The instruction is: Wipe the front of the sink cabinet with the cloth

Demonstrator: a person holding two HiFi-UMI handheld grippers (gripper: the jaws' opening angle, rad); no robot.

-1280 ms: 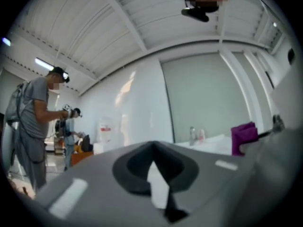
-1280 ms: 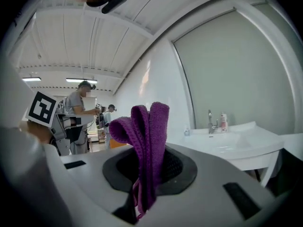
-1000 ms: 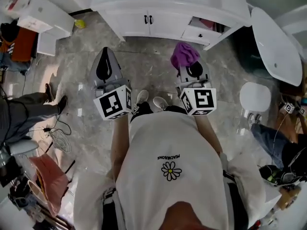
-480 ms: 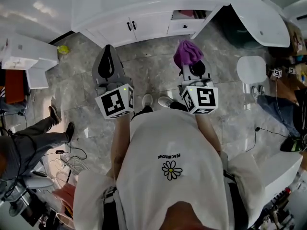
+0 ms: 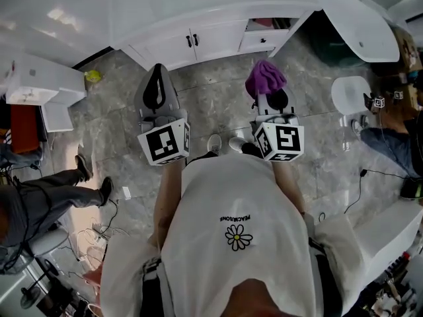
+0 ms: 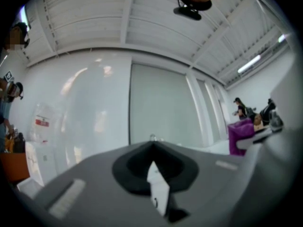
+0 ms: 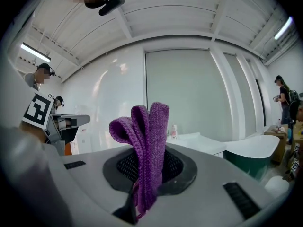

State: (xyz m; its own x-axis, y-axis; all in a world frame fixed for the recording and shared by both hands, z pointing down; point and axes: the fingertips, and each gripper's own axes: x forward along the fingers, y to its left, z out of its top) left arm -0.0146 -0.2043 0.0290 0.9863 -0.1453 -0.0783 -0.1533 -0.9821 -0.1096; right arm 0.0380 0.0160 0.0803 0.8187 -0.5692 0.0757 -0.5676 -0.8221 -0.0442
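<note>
The white sink cabinet (image 5: 218,35) stands at the top of the head view, with two doors with black handles and a small drawer (image 5: 263,39) that is slightly pulled out. My right gripper (image 5: 267,88) is held over the floor in front of it, shut on a bunched purple cloth (image 5: 265,77). In the right gripper view the cloth (image 7: 147,141) stands up out of the shut jaws of that gripper (image 7: 141,193). My left gripper (image 5: 157,88) is level with it on the left, shut and empty; in its own view the left gripper (image 6: 153,161) shows its jaws pressed together.
A white bathtub (image 5: 360,18) lies at the upper right, with a round white fixture (image 5: 350,94) below it. White boxes (image 5: 33,88) and a small yellow object (image 5: 92,76) sit at the left. A seated person's legs (image 5: 46,190) and floor cables (image 5: 99,233) are at the lower left.
The head view has swung, so the cabinet sits a little higher and more central. Both grippers keep their places side by side, the right one still holding the cloth.
</note>
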